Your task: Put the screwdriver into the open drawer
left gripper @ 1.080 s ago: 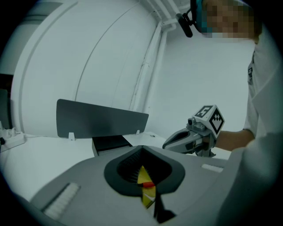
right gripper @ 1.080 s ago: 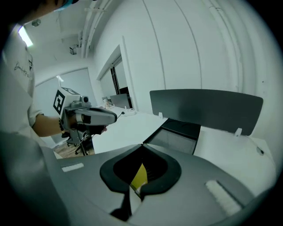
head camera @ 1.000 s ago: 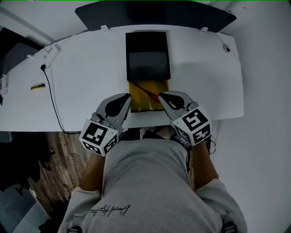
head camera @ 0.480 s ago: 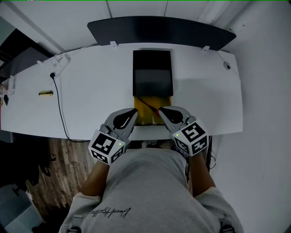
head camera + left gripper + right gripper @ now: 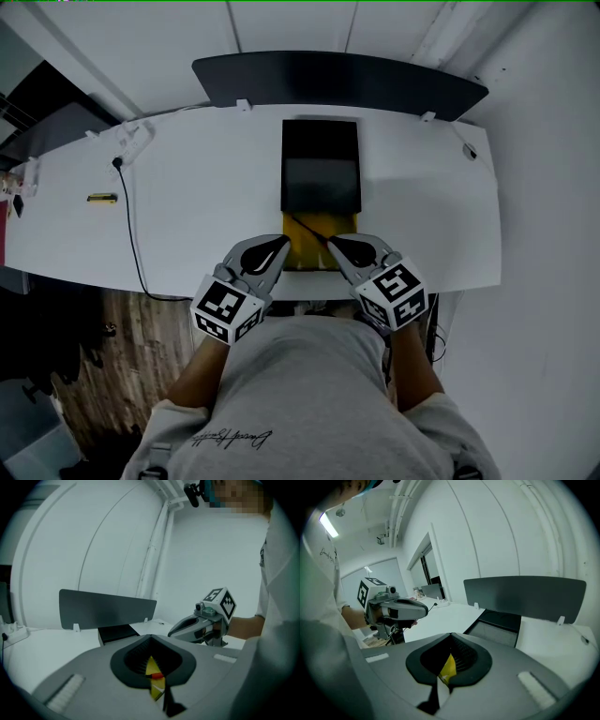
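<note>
Left gripper: clenched, jaws tip to tip, nothing held; aimed toward 1 o'clock in the head view, at the yellow drawer's left edge.
Right gripper: clenched, empty; aimed toward 11 o'clock at the drawer's right edge.
Screwdriver: lies slantwise inside the open yellow drawer, shaft toward 10 o'clock, red handle toward 4 o'clock, just beside the right gripper's tip; contact cannot be judged.
Black drawer unit: at 12 o'clock from the drawer, on the white desk.
Dark panel: upright along the desk's far edge.
Cable: at 9 o'clock, well apart.
</note>
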Demonstrator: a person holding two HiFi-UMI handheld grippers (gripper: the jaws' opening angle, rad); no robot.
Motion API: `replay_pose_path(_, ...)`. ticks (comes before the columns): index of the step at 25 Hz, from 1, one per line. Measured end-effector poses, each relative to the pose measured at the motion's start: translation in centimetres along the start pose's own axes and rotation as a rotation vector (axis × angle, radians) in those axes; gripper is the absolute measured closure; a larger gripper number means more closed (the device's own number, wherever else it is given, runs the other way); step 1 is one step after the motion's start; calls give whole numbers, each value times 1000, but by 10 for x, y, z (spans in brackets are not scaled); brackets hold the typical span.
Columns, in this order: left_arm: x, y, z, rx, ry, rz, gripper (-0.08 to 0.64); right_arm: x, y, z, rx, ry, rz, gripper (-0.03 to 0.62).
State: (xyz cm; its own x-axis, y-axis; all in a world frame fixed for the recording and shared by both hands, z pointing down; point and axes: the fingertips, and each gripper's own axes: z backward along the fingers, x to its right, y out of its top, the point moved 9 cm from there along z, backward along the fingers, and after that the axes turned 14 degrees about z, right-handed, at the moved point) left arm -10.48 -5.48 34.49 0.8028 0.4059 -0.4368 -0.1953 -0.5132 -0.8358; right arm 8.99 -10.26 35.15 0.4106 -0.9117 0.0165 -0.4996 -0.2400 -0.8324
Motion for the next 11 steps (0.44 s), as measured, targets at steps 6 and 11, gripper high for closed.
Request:
replay_pose_path(6,-5,3,2,11,7,8,560,-2,-1,-3,-13,7,-5,578)
replay_pose_path(11,-5,5,3,19,7,13,560,-2,-1,-5,-26,9,-12,578)
